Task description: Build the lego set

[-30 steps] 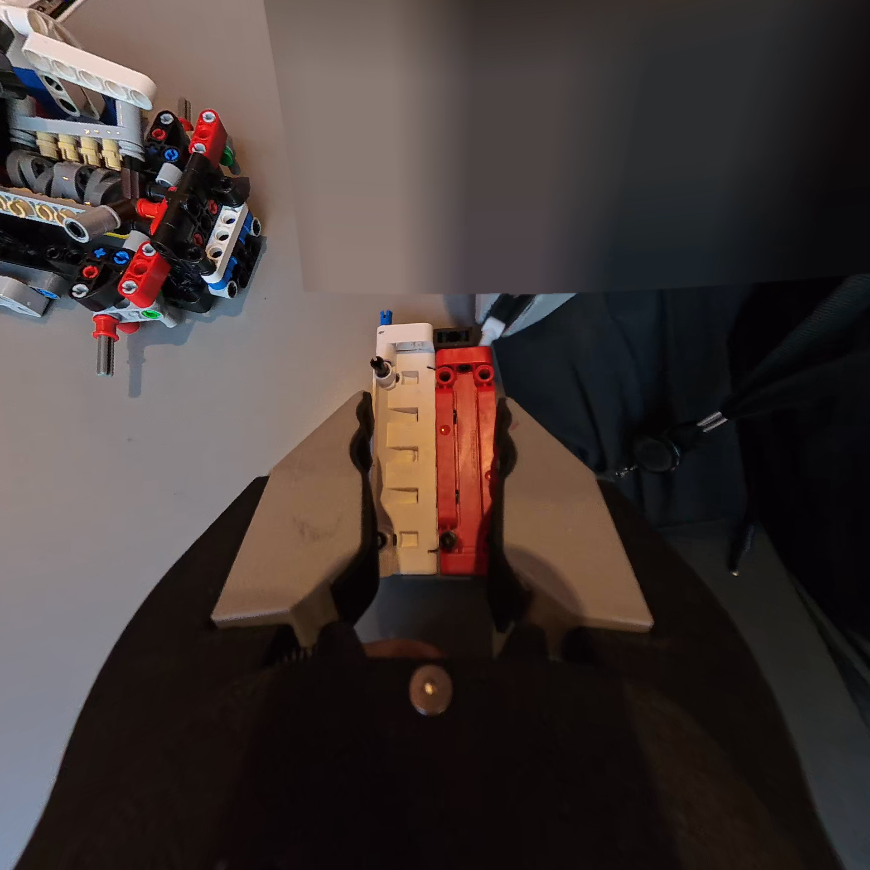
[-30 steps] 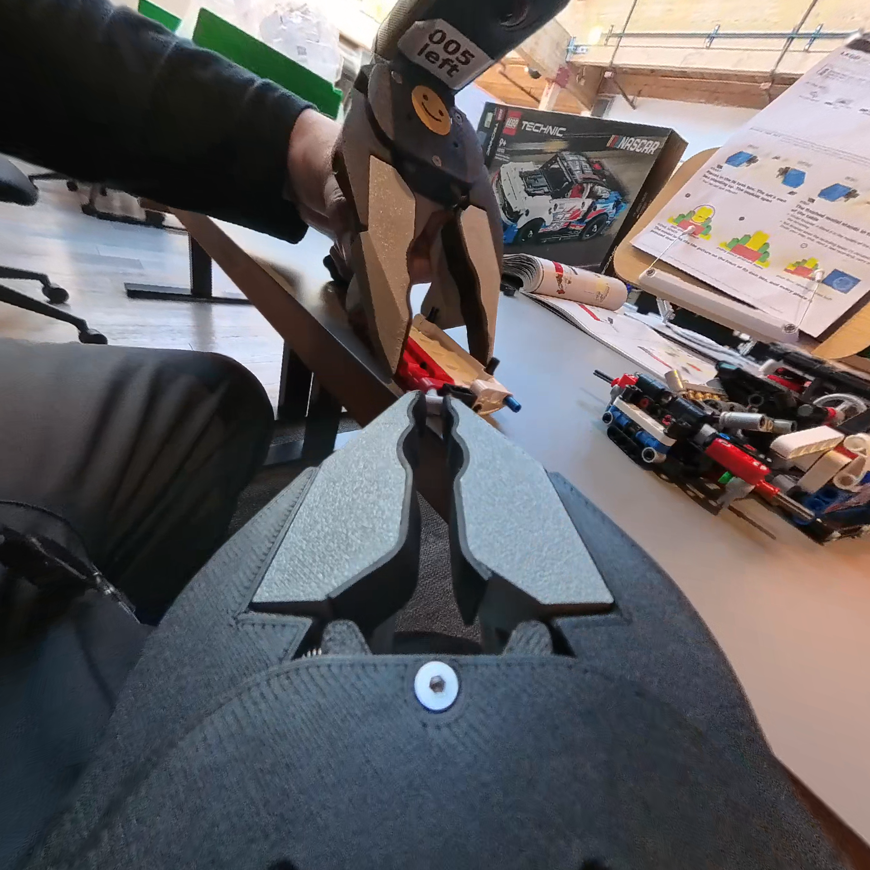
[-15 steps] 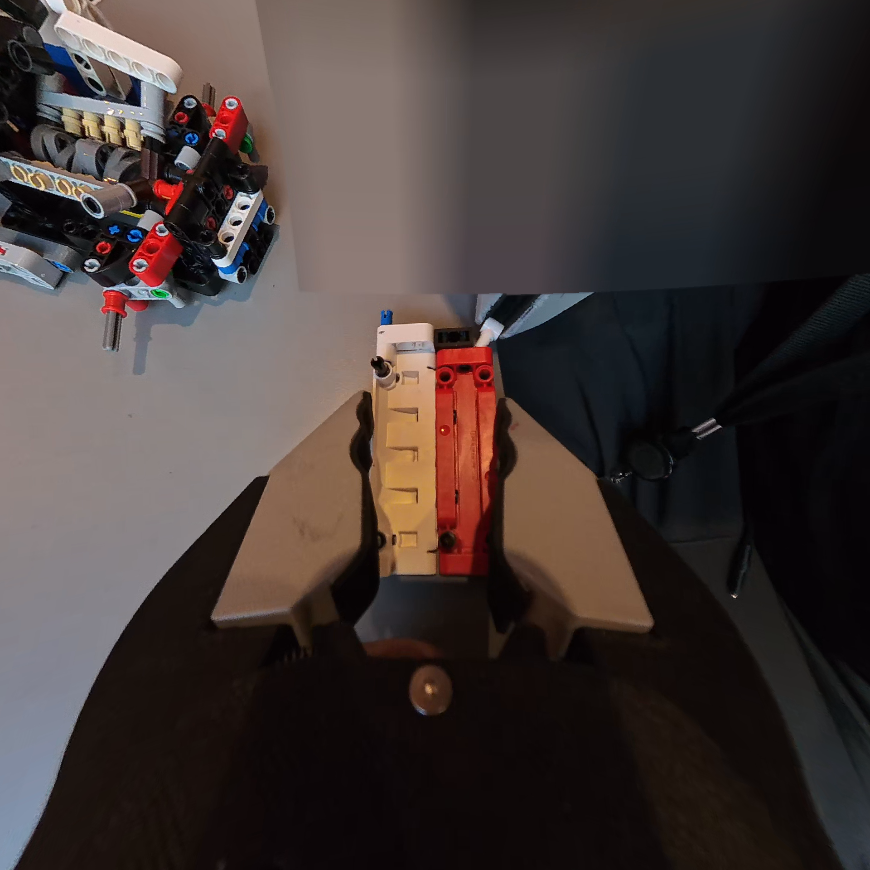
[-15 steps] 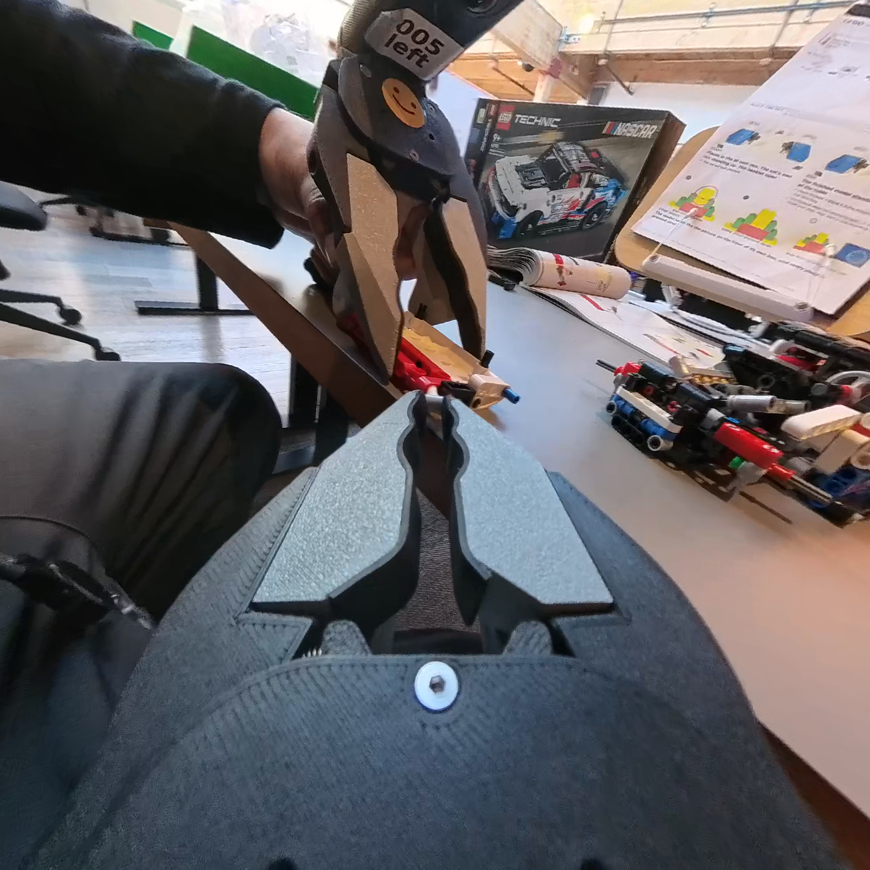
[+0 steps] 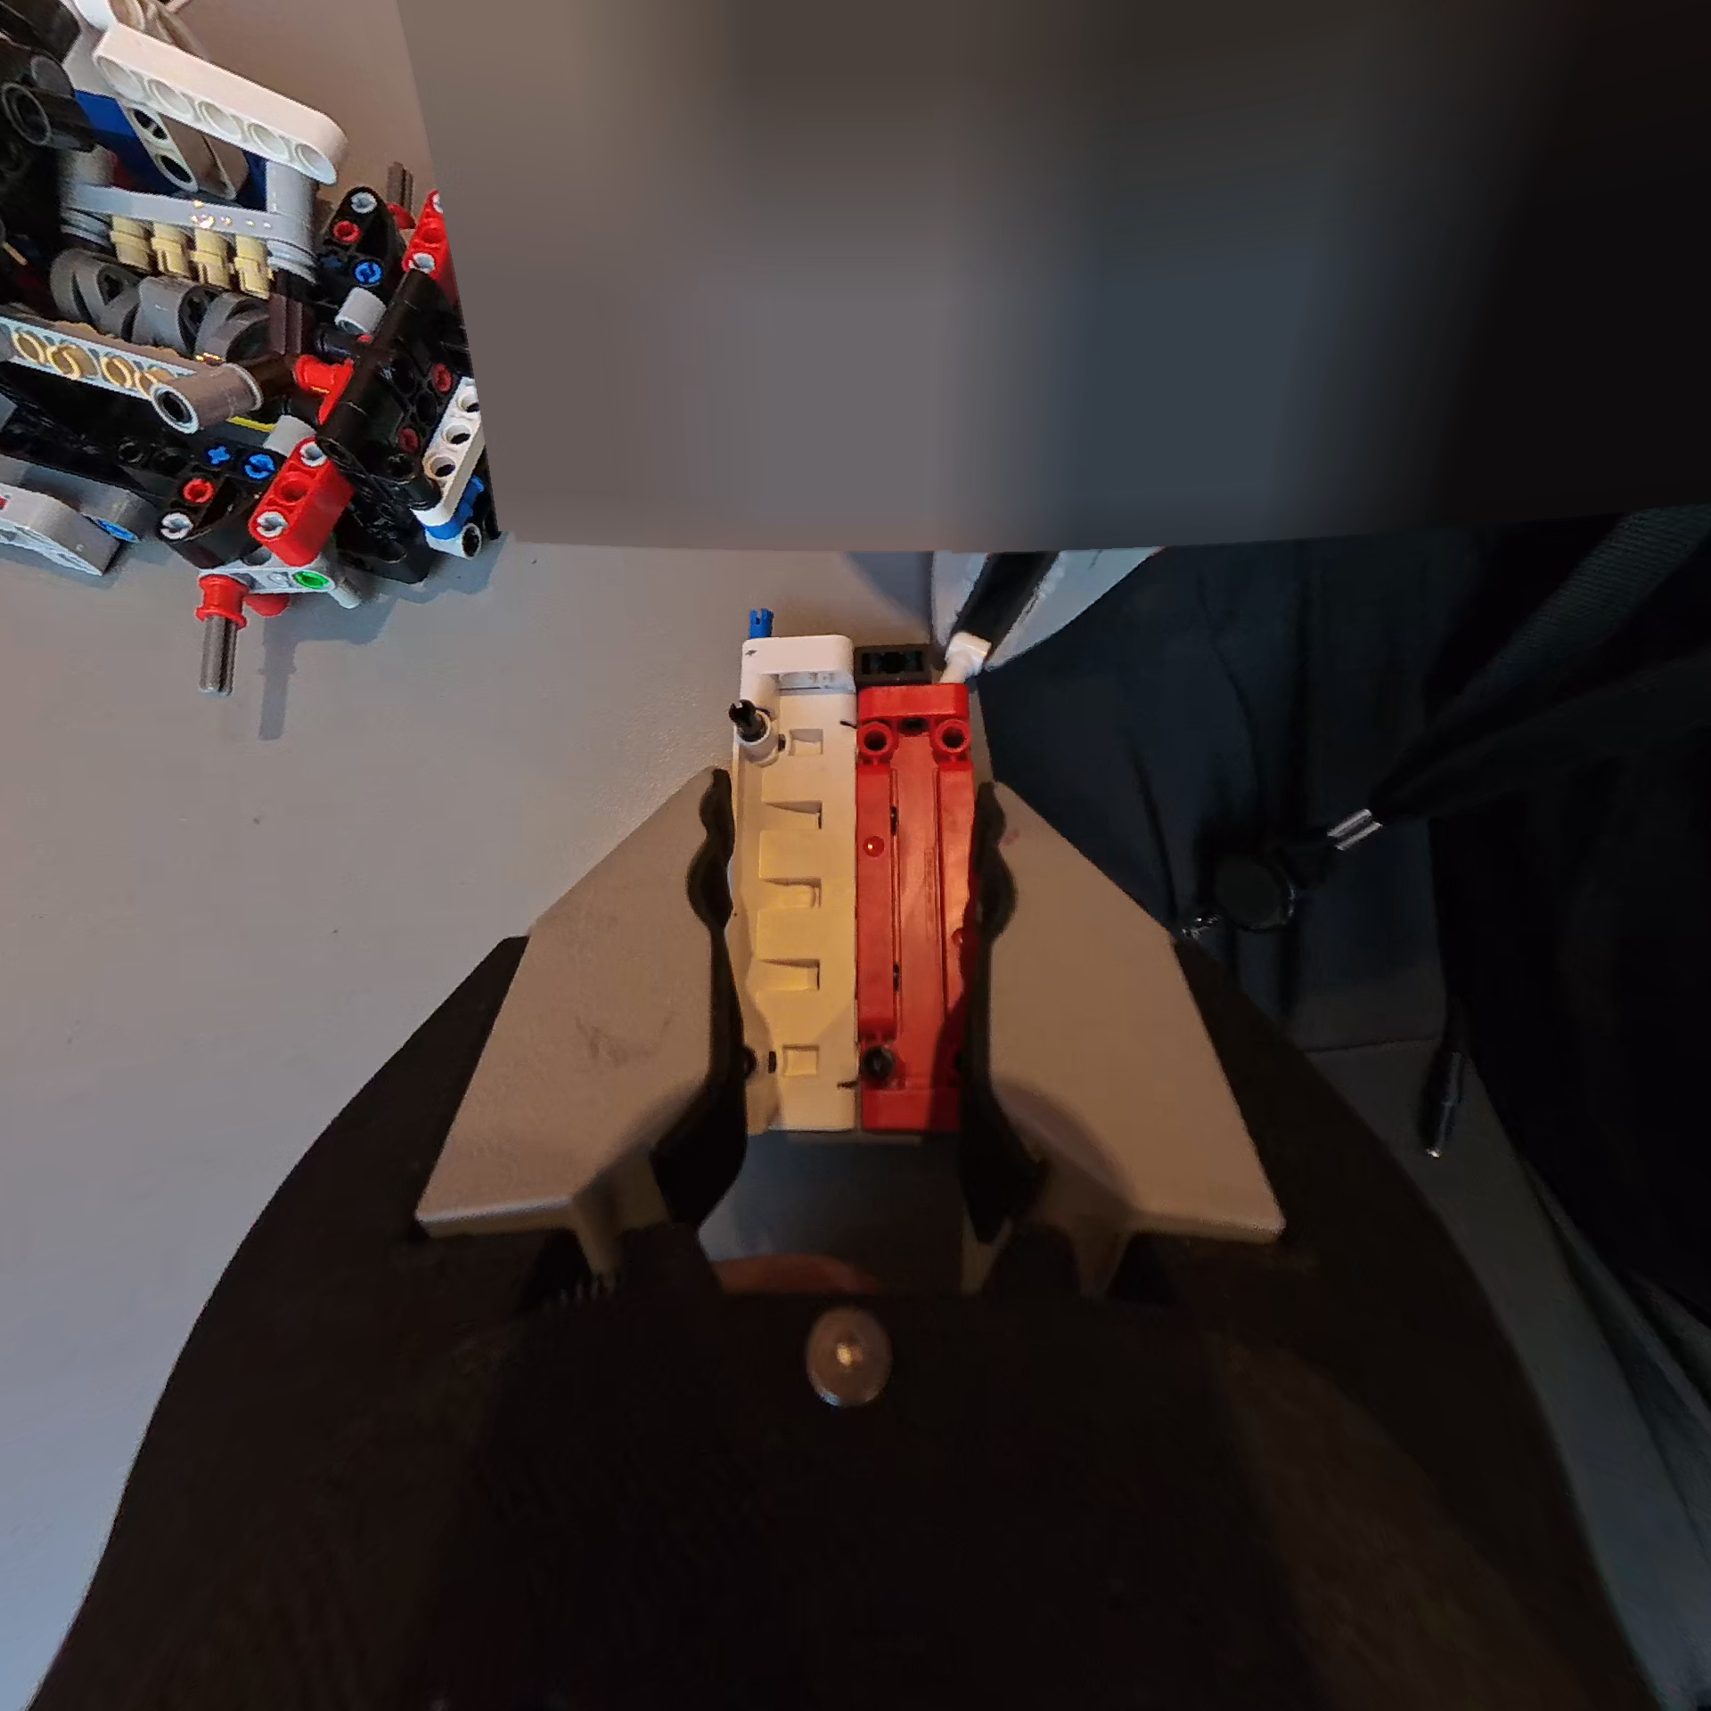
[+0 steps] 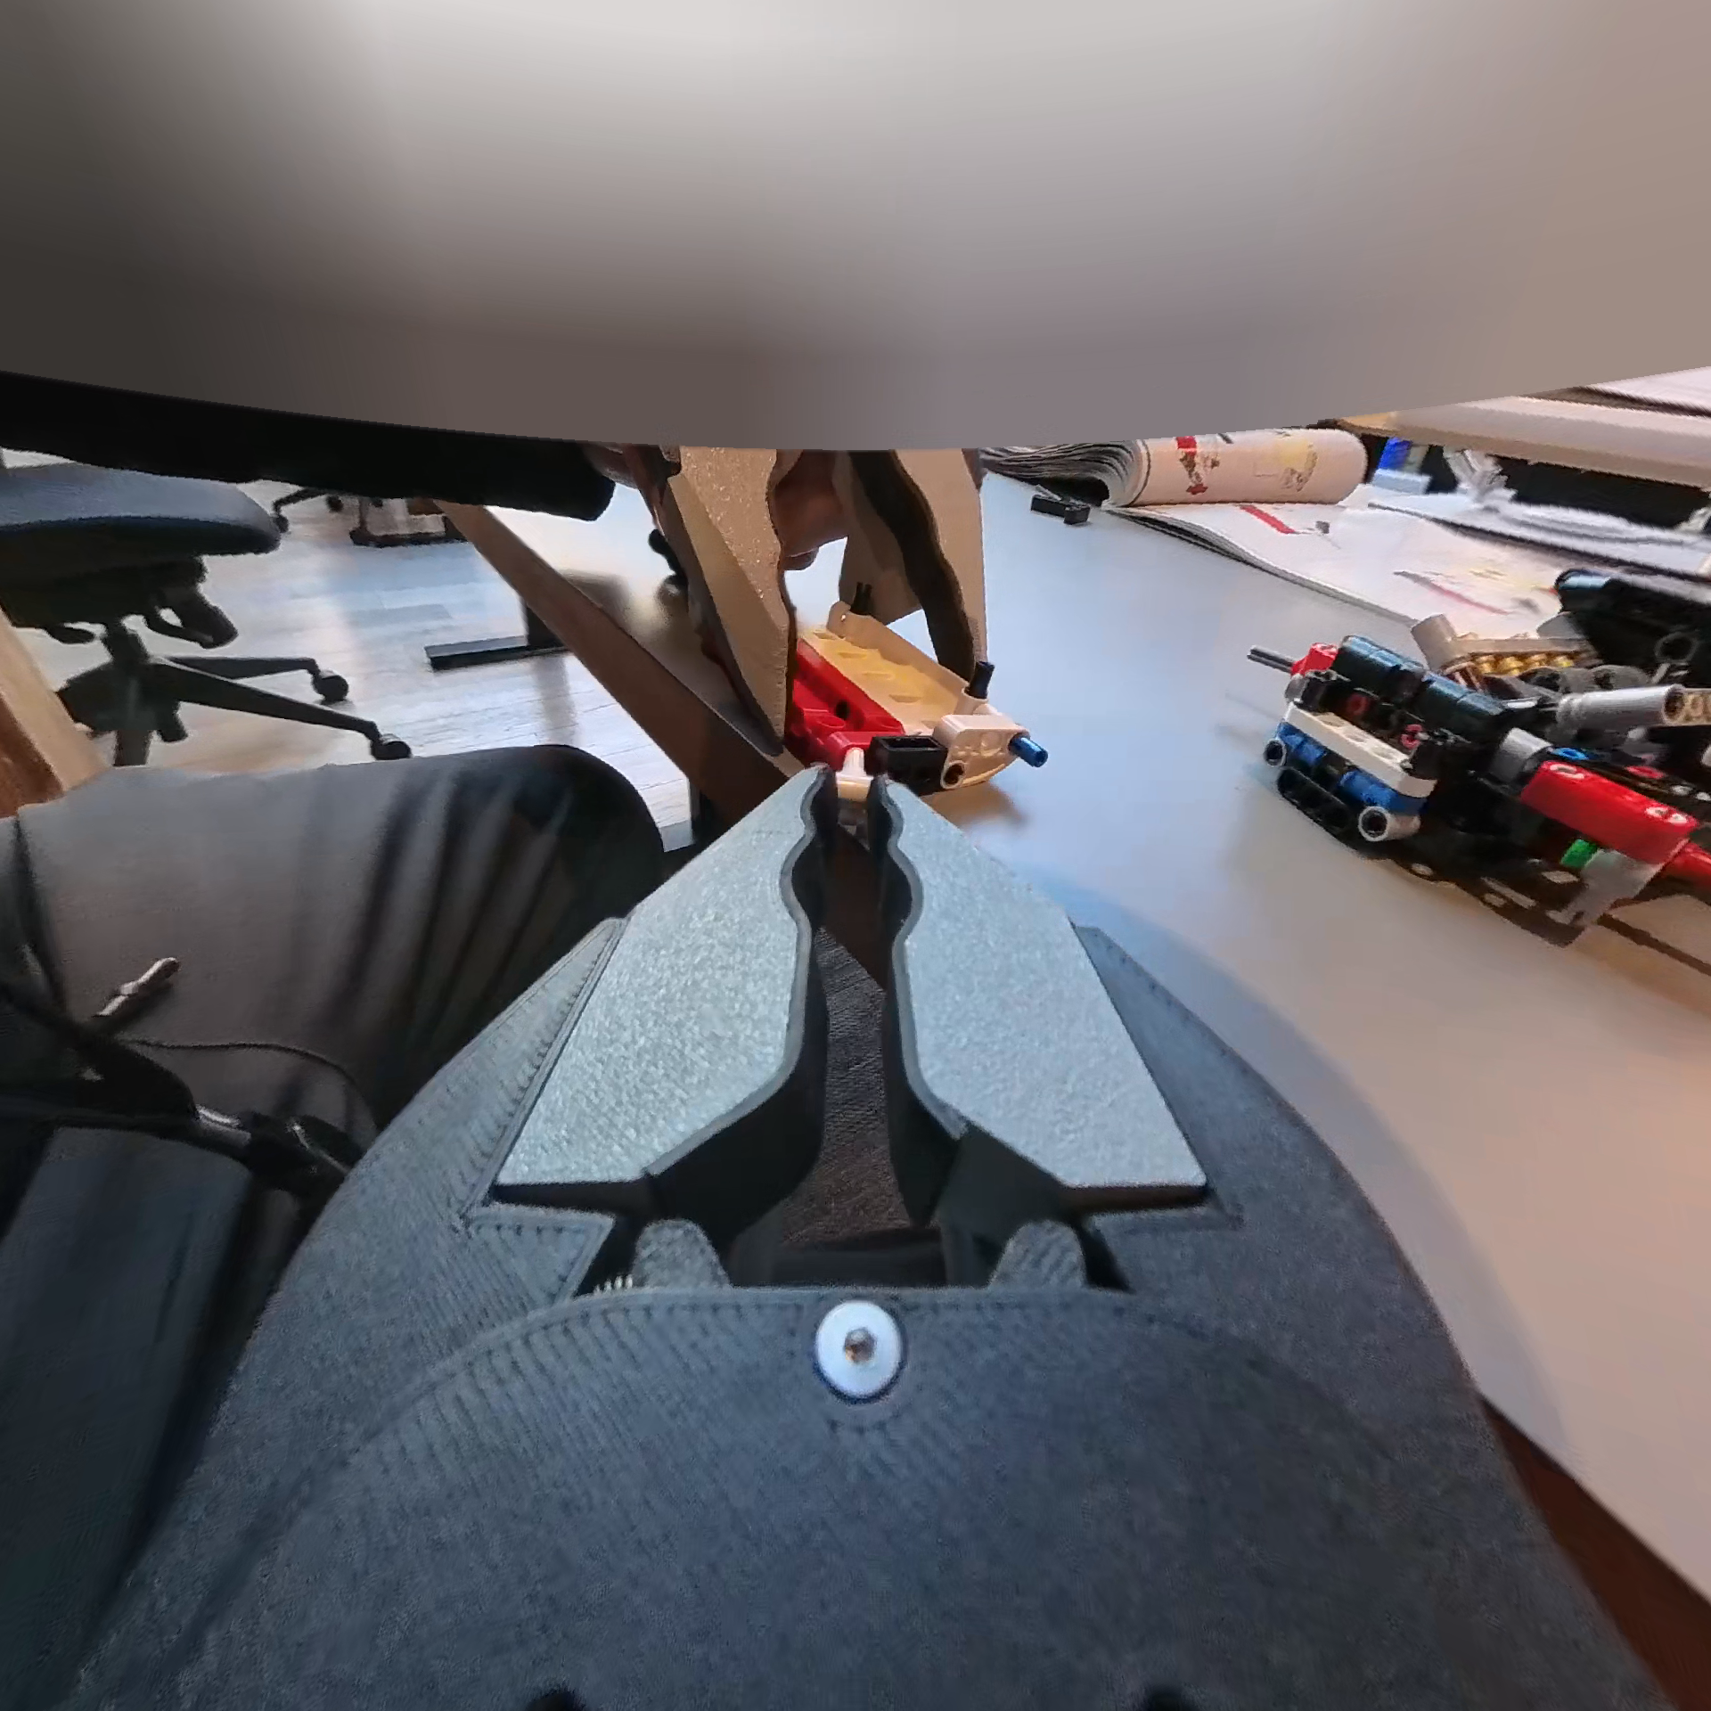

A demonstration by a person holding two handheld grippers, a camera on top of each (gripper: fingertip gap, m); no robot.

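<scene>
My left gripper point(image 5: 850, 796) is shut on a sub-assembly of a white panel point(image 5: 796, 926) and a red panel point(image 5: 912, 926) side by side. It holds it low over the grey table point(image 5: 278, 926), near the edge. A black connector point(image 5: 889, 662) and a blue pin point(image 5: 759, 618) sit at its far end. My right gripper point(image 6: 847, 787) is shut on a small white piece point(image 6: 852, 764) and holds it against that end, next to the connector point(image 6: 912, 755). The piece also shows in the left wrist view point(image 5: 963, 653). The left gripper point(image 6: 870, 694) and the sub-assembly point(image 6: 889, 676) show just ahead in the right wrist view.
The part-built car chassis point(image 6: 1481, 741) lies on the table to the right, and shows at the top left in the left wrist view point(image 5: 231, 370). Instruction booklets point(image 6: 1241, 463) lie behind. A person's leg point(image 6: 324, 880) and an office chair point(image 6: 139, 555) are left of the table edge. The grippers are tip to tip, or close to it.
The right wrist view has dropped lower and come nearer. The left gripper has brought the sub-assembly down toward the table. Both grippers keep their hold.
</scene>
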